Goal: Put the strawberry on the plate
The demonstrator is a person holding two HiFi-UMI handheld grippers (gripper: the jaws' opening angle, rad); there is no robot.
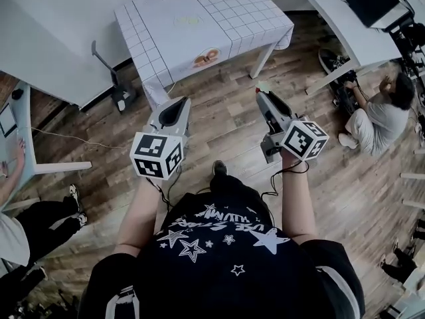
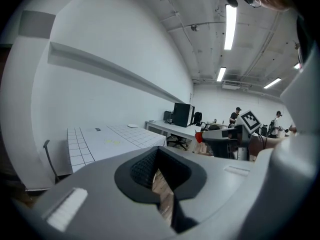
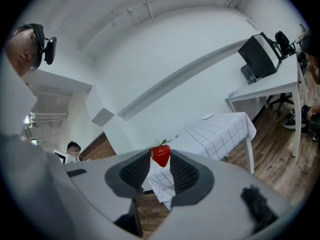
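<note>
The strawberry [image 3: 160, 154] is not on the plate. The right gripper [image 3: 160, 160] pinches it at the very tips of its jaws, up in the air over the wooden floor [image 1: 232, 131]. It is red, with small green leaves on top. In the head view only a tiny red spot with a pale bit shows at the end of the gripper, so it is hard to see there.

The left gripper [image 2: 158, 158] holds nothing. Its dark pads [image 2: 144, 166] stand a little apart, and only the floor shows through the thin gap.

The plate [image 3: 207, 116] is small and white. It sits at the far end of a table [image 1: 219, 12] with a white checked cloth, well away from both grippers. In the head view the top edge of the picture cuts the plate off.

There is a pale yellow mark, an orange picture and a small dark label on the cloth. All three are too small to make out.

The person's black shirt [image 1: 226, 258] has white stars and white letters, but the letters are bent and I cannot read them. The cubes on the grippers have black and white squares, not words.

A person [image 1: 378, 118] sits on the floor at the right. Another person [image 1: 26, 224] at the left is cut off by the picture's edge.
</note>
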